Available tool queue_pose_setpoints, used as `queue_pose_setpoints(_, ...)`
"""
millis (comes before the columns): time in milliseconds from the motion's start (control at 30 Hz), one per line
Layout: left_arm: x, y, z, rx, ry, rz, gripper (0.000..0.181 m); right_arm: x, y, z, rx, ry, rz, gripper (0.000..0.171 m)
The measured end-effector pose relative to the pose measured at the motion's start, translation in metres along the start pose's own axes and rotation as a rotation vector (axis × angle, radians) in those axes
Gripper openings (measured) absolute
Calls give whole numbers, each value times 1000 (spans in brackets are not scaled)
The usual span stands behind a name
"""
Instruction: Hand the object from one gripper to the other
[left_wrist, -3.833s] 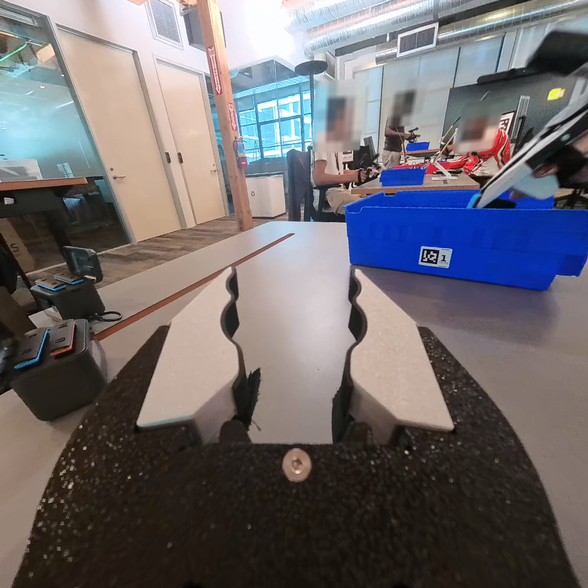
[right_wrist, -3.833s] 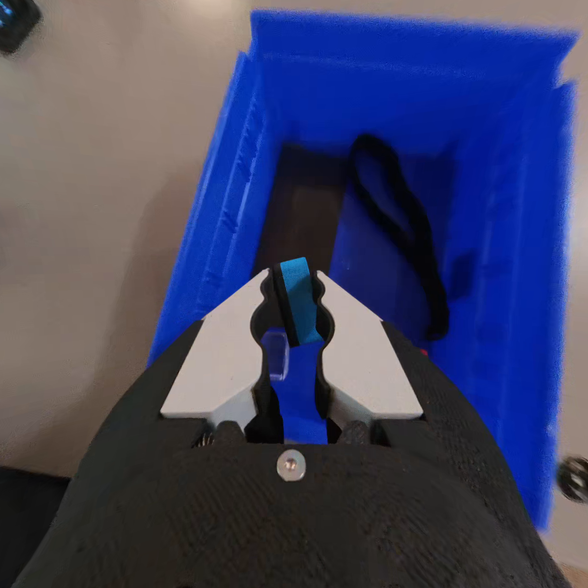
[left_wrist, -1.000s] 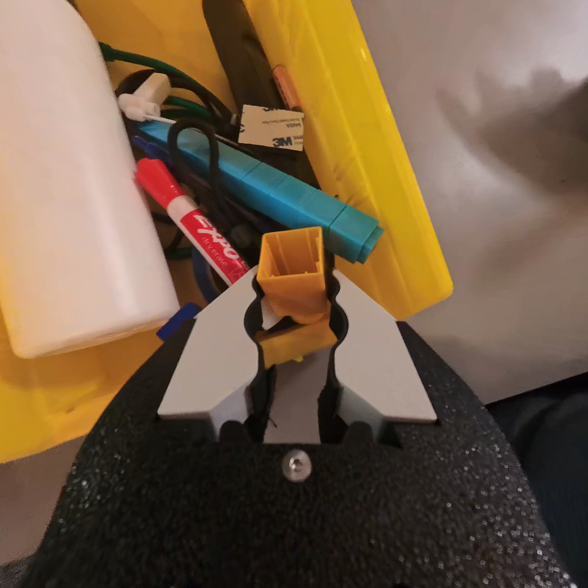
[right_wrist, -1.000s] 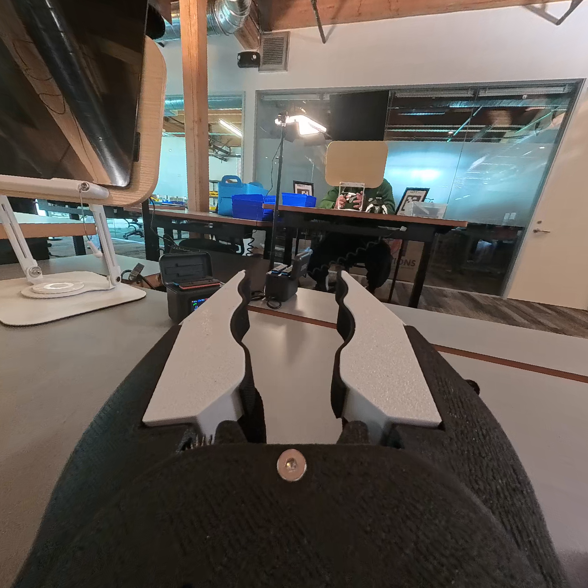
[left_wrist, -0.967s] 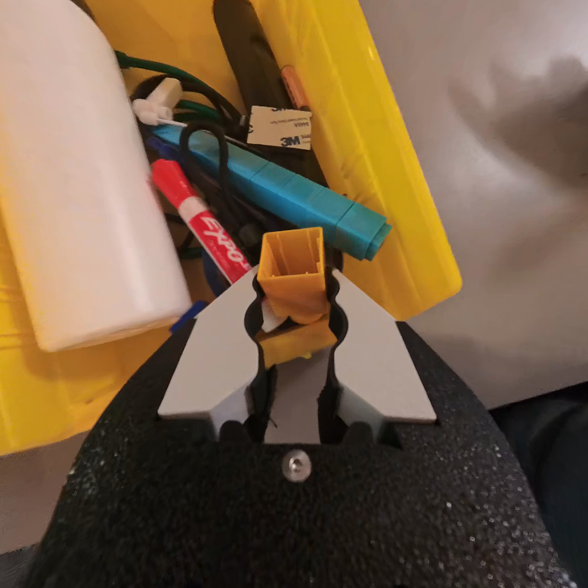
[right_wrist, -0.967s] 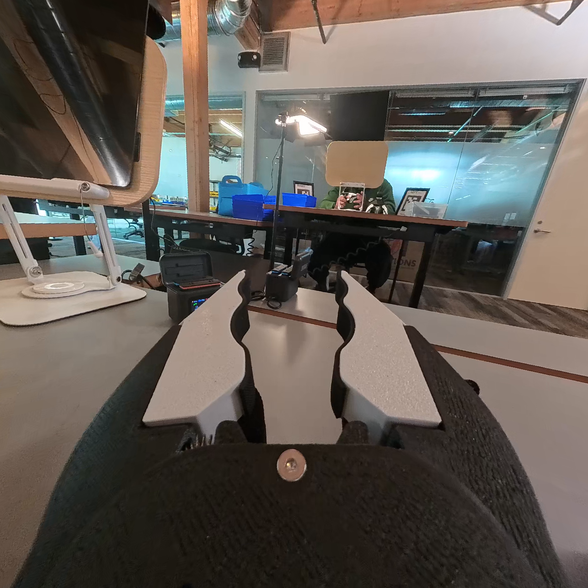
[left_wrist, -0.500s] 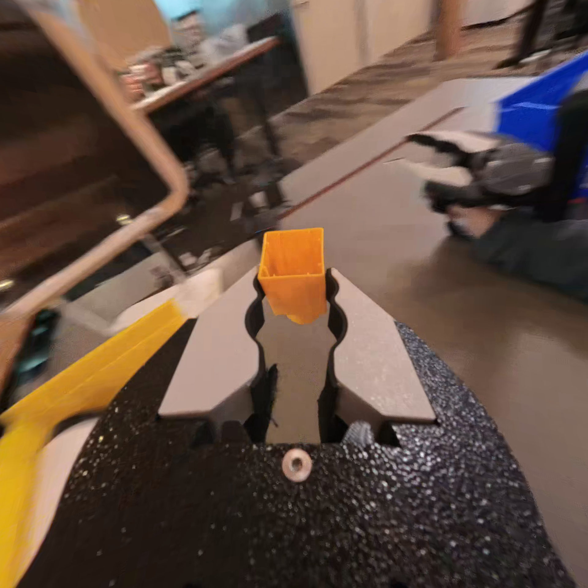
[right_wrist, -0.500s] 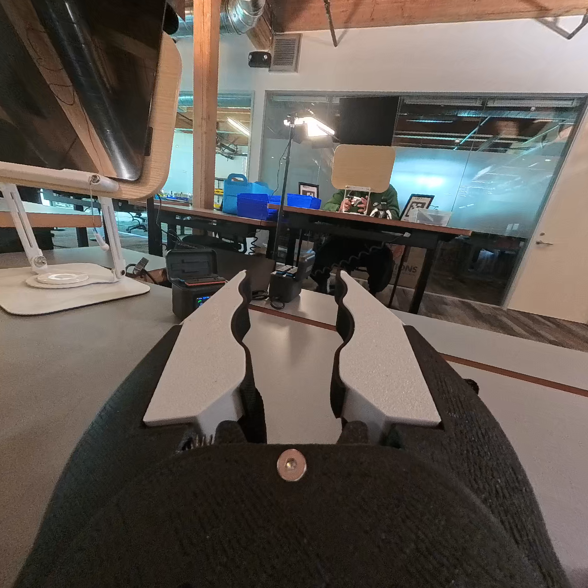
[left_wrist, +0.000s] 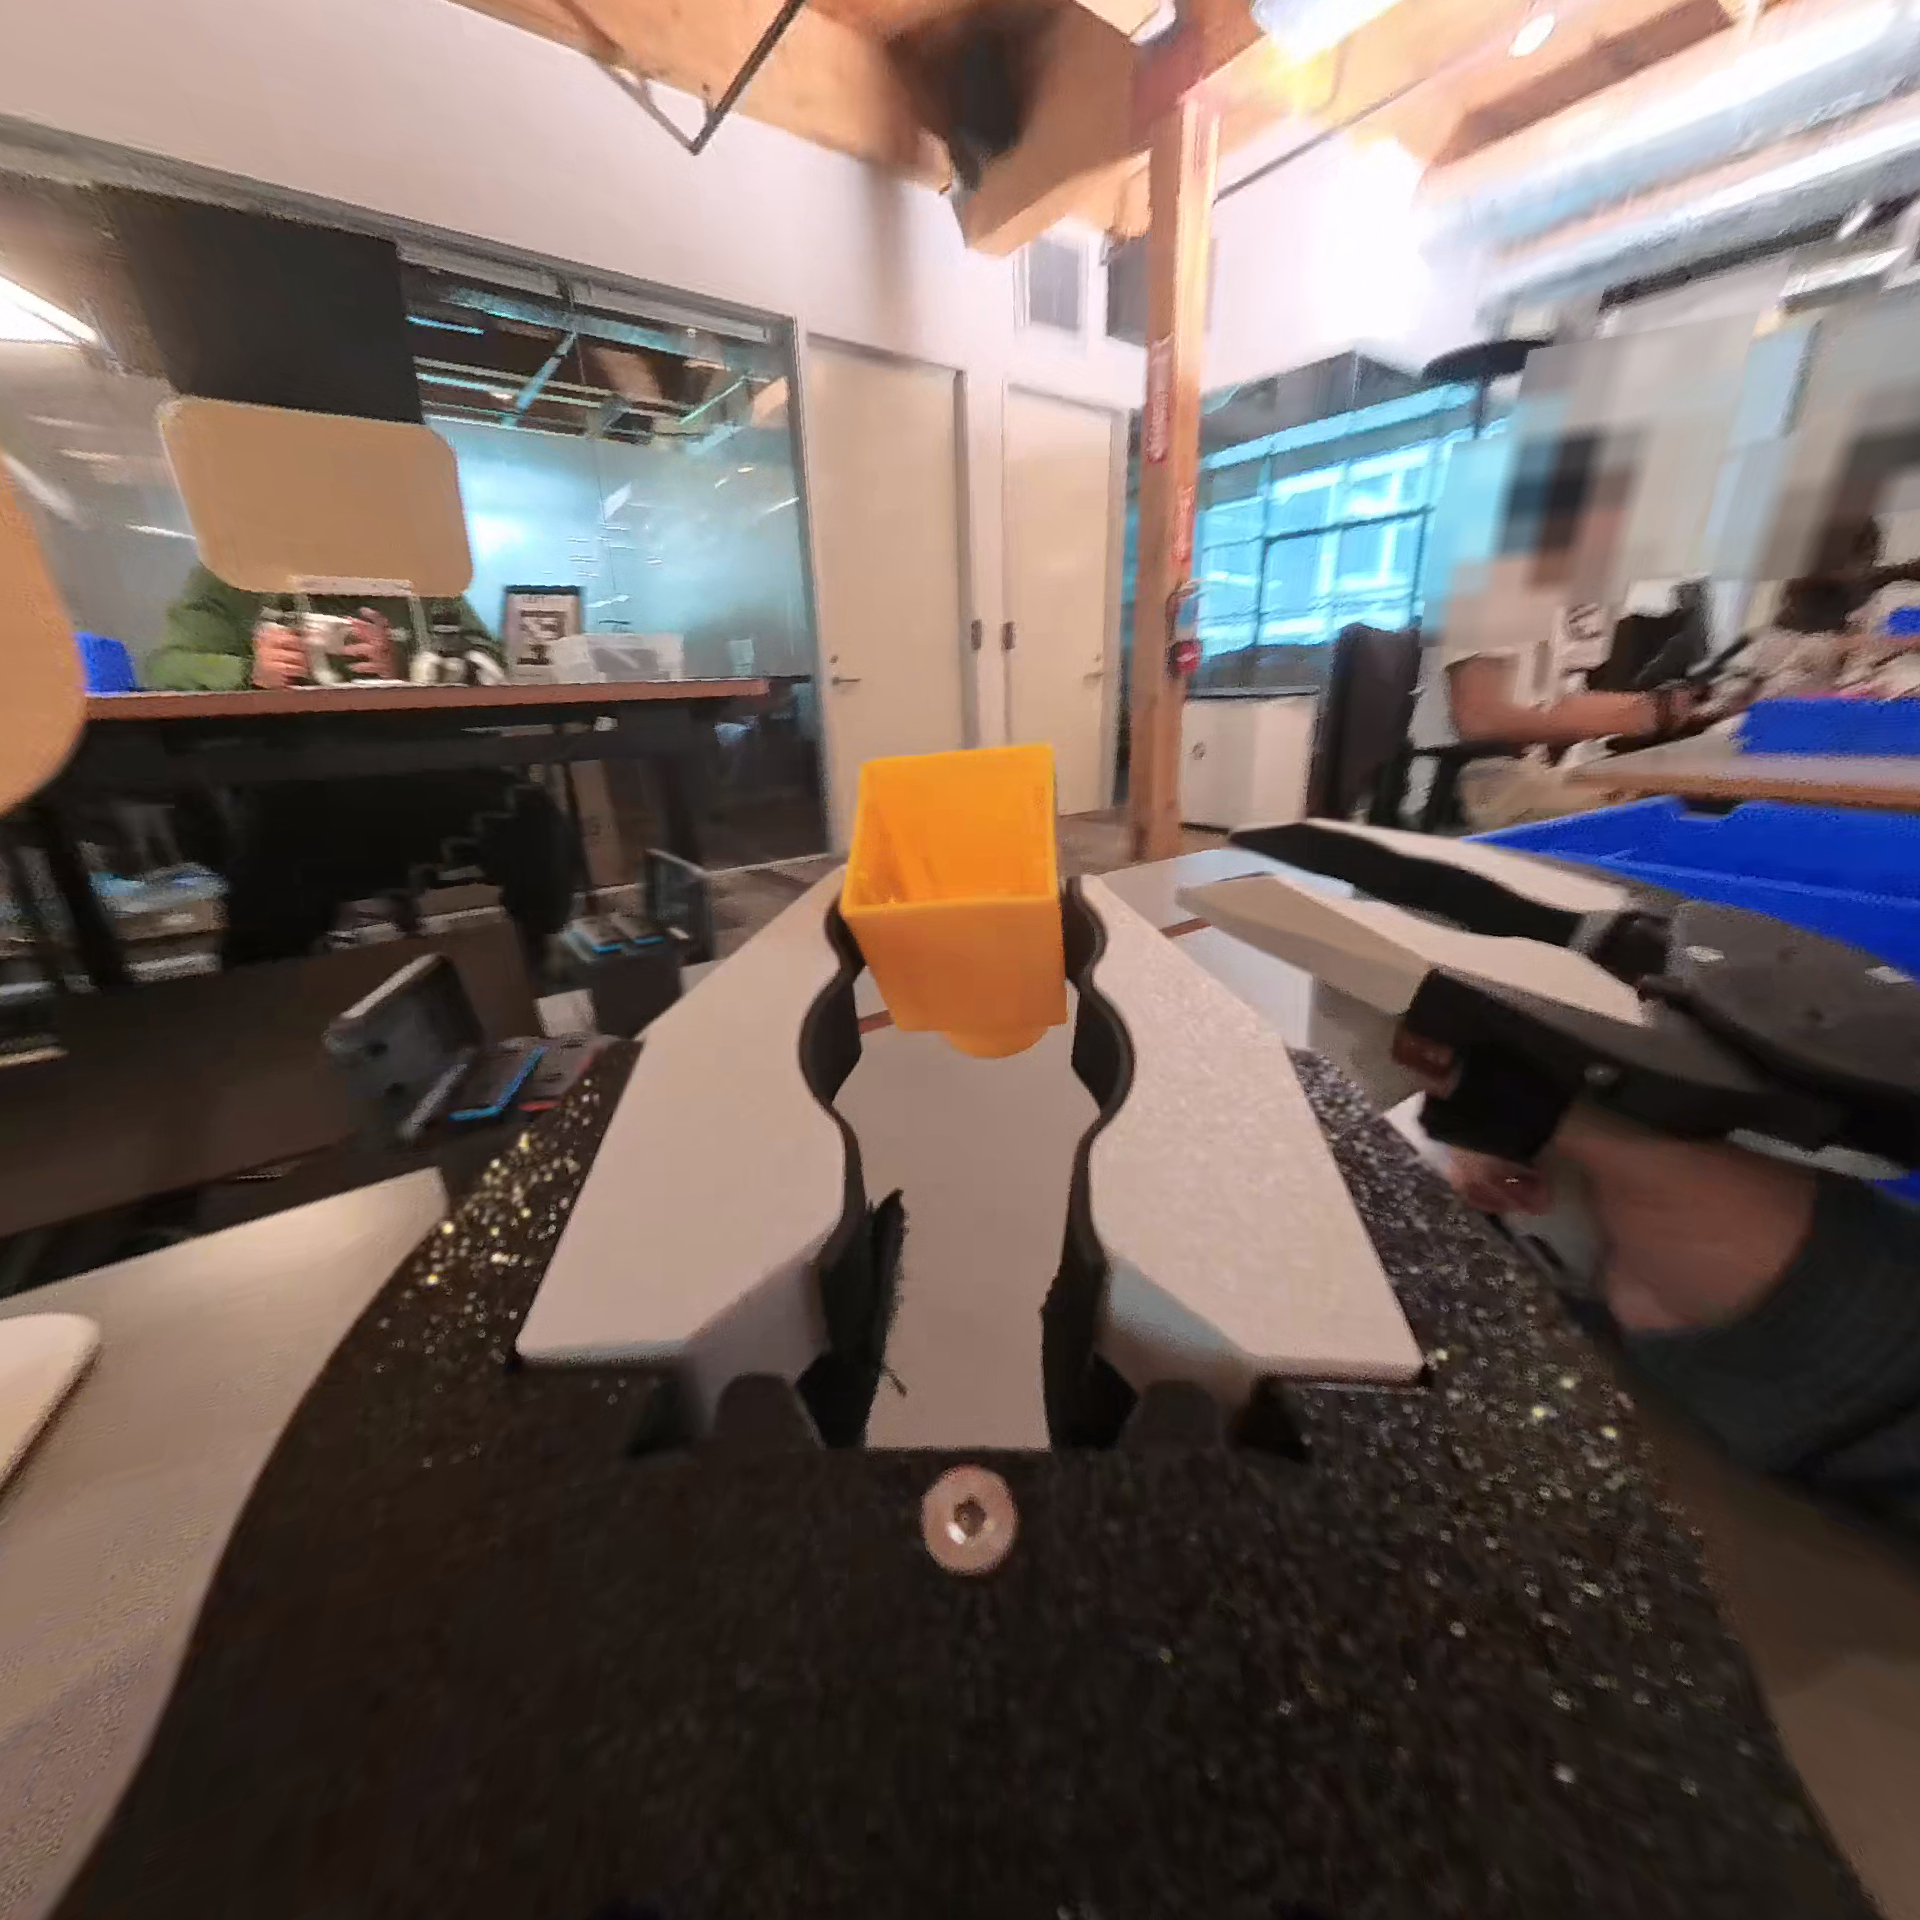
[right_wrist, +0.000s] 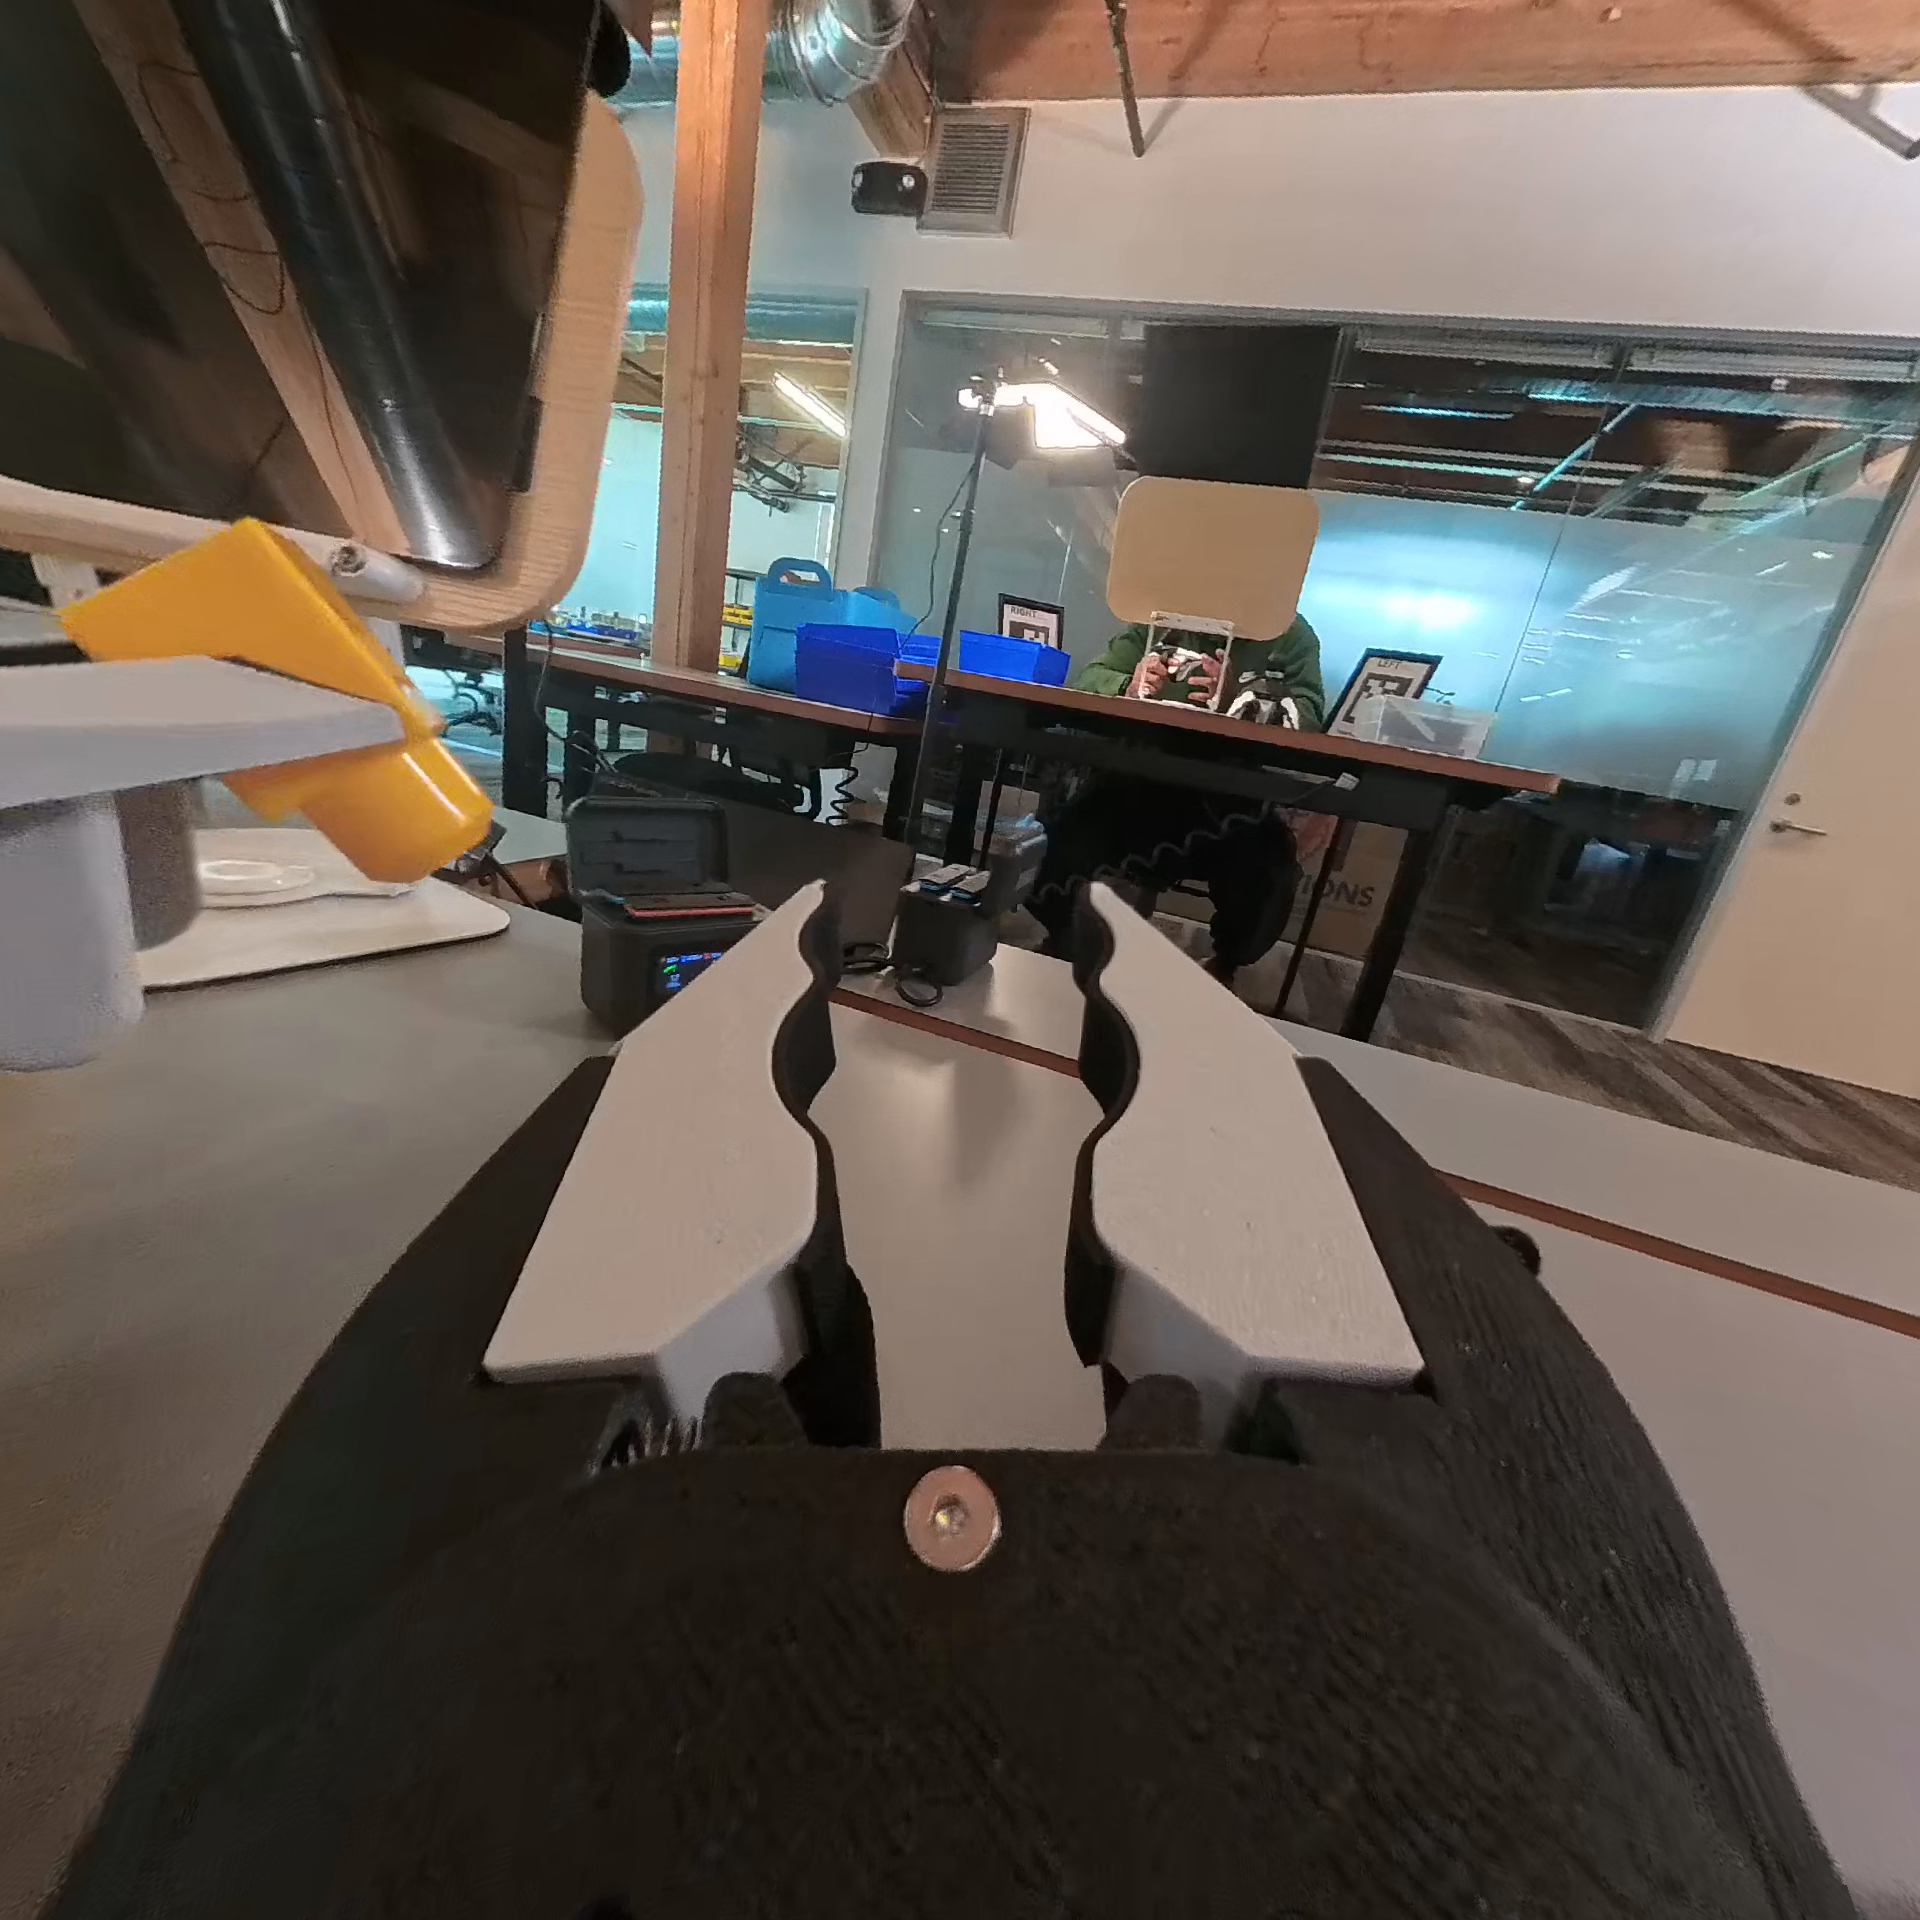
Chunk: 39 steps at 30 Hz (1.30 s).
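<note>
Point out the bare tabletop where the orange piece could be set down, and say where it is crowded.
Free: the grey table left of the right hand-held gripper, up to the white stand base; also the stretch on its right, past the brown seam. Crowded: the black charger cases straight ahead, and the blue bin beside the gripper.

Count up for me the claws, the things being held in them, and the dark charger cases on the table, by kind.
Claws: 2, the left claw shut on the orange square-mouthed piece, the right claw open and empty.
Held things: 1, the orange square-mouthed piece.
Dark charger cases: 2, a larger case and a smaller case.
Total: 5.
</note>
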<state>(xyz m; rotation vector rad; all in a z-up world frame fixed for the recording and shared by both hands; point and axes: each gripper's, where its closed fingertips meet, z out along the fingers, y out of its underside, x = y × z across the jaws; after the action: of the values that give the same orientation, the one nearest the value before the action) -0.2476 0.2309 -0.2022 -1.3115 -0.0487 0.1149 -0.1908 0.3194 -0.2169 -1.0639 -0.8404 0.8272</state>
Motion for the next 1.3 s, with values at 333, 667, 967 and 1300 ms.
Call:
queue_pose_setpoints(333,17,4,-1,37,397,-512,36,-19,-2,-1,9,-62,-82,41)
queue_pose_setpoints(667,47,24,5,-79,343,-58,36,-6,-3,-12,-4,-35,-57,37)
queue_pose_setpoints(967,47,51,12,-202,141,709,35,-44,-12,-35,-200,-601,509,35)
queue_pose_setpoints(1300,59,59,13,-236,95,1079,35,-65,21,-34,-398,-573,253,7)
